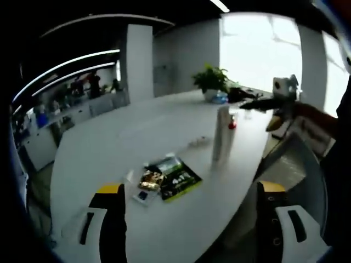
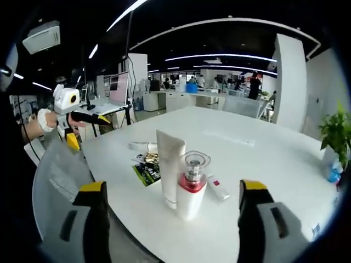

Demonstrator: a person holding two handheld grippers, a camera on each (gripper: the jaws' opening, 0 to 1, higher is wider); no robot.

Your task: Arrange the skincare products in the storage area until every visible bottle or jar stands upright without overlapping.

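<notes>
In the left gripper view the pump bottle (image 1: pixel 232 124) is mostly hidden behind the tube (image 1: pixel 221 135), only a red bit showing. The print on the leaflet (image 1: pixel 176 178) and sachets (image 1: pixel 149 181) is too blurred to read. In the right gripper view the tube (image 2: pixel 169 164) covers part of the leaflet (image 2: pixel 147 171), and the small white item (image 2: pixel 217 188) beside the pump bottle (image 2: pixel 191 187) is too small to identify.

1 white tube (image 2: pixel 170 164), 1 red-collared pump bottle (image 2: pixel 191 186), 1 potted plant (image 2: pixel 335 137) — 1 green leaflet (image 1: pixel 178 179), 1 white table (image 2: pixel 263 159)
</notes>
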